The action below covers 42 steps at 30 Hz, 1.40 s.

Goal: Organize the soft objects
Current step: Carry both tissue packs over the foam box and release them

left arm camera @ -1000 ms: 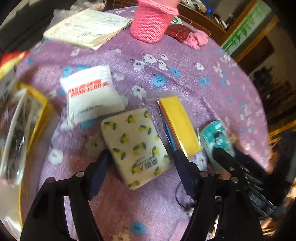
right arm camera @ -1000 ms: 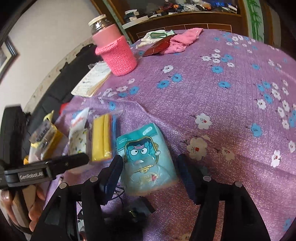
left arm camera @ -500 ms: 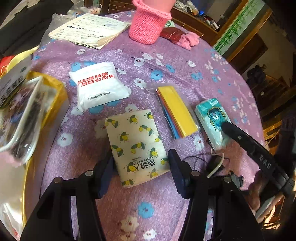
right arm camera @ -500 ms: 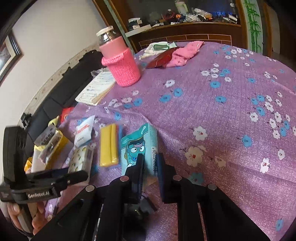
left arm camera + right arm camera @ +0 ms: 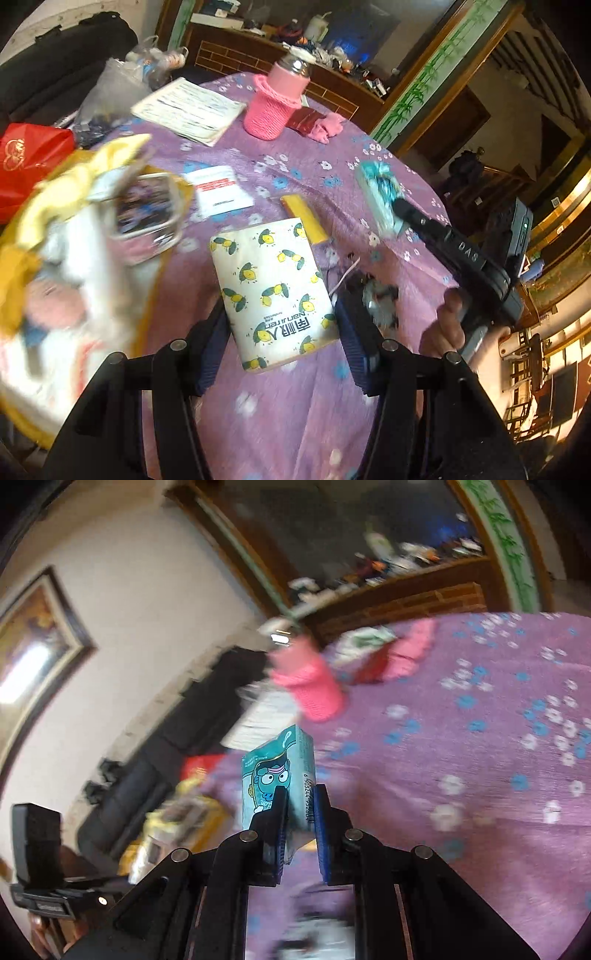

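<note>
A lemon-print tissue pack (image 5: pixel 273 291) is pinched at its near end by my left gripper (image 5: pixel 279 308) and hangs a little above the purple floral tablecloth (image 5: pixel 295 406). My right gripper (image 5: pixel 300 797) is shut on a teal cartoon tissue pack (image 5: pixel 277 768), squeezing it thin and holding it up on edge over the table. In the left wrist view that teal pack (image 5: pixel 380 199) shows to the right, raised in the right gripper (image 5: pixel 397 208), with a hand on the handle behind it. A yellow cloth pack (image 5: pixel 303 218) and a white glove packet (image 5: pixel 219 190) lie on the table.
A blurred yellow snack bag (image 5: pixel 74 240) looms close at the left, with a red bag (image 5: pixel 26 158) behind it. Farther back stand a bottle in a pink knitted cover (image 5: pixel 271 110), a booklet (image 5: pixel 188 109) and a pink cloth (image 5: pixel 325 125). A tangle of cable (image 5: pixel 373 295) lies near the front edge.
Both grippers closed on their packs and rose: the left took the lemon pack off the cloth, the right squeezed the teal pack and lifted it on edge. Both views tilted upward.
</note>
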Tool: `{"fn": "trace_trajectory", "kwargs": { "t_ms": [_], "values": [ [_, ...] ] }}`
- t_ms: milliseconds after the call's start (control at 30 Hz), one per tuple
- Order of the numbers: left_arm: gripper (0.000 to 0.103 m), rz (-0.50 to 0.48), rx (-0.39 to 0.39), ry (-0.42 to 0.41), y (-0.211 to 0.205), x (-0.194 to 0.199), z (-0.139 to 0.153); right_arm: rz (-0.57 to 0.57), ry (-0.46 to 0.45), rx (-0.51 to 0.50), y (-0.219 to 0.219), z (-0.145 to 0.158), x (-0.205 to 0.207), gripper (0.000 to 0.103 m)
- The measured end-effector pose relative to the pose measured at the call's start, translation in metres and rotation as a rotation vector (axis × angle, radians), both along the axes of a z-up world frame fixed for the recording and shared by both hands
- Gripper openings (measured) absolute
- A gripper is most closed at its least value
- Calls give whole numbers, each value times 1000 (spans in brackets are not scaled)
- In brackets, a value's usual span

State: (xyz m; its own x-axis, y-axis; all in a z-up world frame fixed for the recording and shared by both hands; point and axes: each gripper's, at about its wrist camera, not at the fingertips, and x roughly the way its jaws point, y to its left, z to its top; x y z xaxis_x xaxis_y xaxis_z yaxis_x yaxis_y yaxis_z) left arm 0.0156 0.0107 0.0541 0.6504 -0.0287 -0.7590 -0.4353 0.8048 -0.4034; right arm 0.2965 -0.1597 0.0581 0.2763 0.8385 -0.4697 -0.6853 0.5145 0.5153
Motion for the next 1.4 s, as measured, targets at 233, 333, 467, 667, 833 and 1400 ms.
{"fn": "trace_trajectory", "kwargs": {
  "t_ms": [233, 333, 467, 667, 833, 1400],
  "values": [
    [55, 120, 41, -5, 38, -82, 3, 270, 16, 65, 47, 1, -70, 13],
    [55, 138, 44, 24, 54, -102, -6, 343, 44, 42, 79, 1, -102, 14],
    [55, 147, 46, 65, 67, -117, -20, 400, 47, -24, 126, 1, -135, 14],
    [56, 159, 15, 103, 85, -121, -39, 374, 26, -150, 192, -13, -157, 14],
    [56, 169, 9, 114, 93, -123, -49, 335, 30, -212, 227, -11, -167, 20],
    [66, 162, 108, -26, 82, -139, -9, 206, -25, -57, 135, 46, -123, 82]
  ]
}}
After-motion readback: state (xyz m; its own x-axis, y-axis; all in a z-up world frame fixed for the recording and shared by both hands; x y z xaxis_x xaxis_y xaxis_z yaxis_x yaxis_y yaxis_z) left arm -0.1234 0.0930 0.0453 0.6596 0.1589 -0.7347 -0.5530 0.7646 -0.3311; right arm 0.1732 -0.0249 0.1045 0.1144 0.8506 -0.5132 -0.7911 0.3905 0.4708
